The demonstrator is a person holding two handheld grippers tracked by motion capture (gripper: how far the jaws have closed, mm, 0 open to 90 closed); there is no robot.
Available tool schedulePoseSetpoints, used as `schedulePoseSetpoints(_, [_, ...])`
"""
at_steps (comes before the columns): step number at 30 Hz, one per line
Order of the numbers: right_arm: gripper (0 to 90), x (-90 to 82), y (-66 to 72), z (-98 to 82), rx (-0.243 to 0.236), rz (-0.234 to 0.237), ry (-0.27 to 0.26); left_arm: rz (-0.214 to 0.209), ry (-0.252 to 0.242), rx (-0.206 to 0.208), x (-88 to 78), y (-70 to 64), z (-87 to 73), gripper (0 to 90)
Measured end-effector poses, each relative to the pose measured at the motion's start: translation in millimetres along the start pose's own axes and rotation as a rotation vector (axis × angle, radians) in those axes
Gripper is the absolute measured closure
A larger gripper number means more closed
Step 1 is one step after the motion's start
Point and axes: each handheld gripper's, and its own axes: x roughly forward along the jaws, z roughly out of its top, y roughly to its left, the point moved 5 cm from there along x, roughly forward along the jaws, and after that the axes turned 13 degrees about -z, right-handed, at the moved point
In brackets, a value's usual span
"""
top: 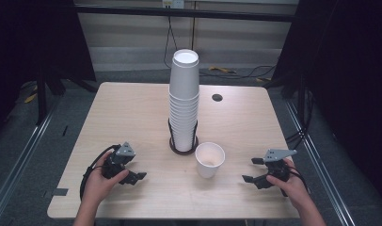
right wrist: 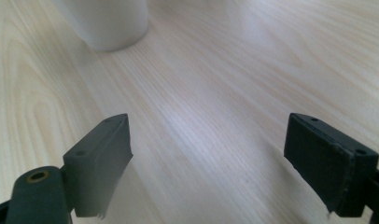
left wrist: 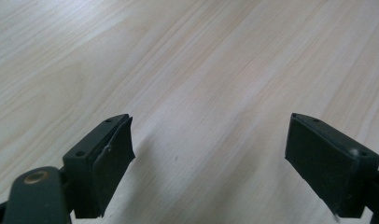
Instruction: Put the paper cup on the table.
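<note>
Both grippers, left (top: pixel 132 170) and right (top: pixel 253 170), gape empty near the desk's (top: pixel 132 113) front edge; cup (top: pixel 210 159) between them, stack (top: pixel 184 101) behind.

Table (top: pixel 132 108), pale wood, centre frame. Dark hole (top: pixel 217 97) upper right of centre. Cables (top: pixel 236 71), probably, on floor at top.

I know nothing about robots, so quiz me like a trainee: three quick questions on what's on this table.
1. True or false: the single cup stands upright, apart from the cup stack.
2. Which is nearer the single cup? A) left claw B) right claw
3. Short answer: what is held between either claw's jaws?

Key: 1 true. 2 B. 3 nothing; both claws are open and empty above the table.
</note>
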Motion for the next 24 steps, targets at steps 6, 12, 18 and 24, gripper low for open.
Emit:
schedulePoseSetpoints(6, [14.4, 3.6, -5.5, -7.8, -0.024, -0.039, 0.034, 0.026, 0.02, -0.009, 1.2, 7.6, -9.8, 14.8])
schedulePoseSetpoints(12, [14.4, 5.4, -7.1, -10.4, -0.043, -0.05, 0.033, 0.029, 0.017, 0.008, 3.3, 10.4, -13.9, 13.7])
schedulePoseSetpoints(18, [14.0, 6.4, -7.2, -11.1, -0.052, -0.06, 0.022, 0.022, -0.023, 0.002, 4.3, 13.6, -17.2, 9.5])
schedulePoseSetpoints(24, [13.4, 6.8, -7.6, -11.1, -0.051, -0.062, 0.024, 0.014, -0.04, 0.005, 8.8, 11.4, -18.0, 2.5])
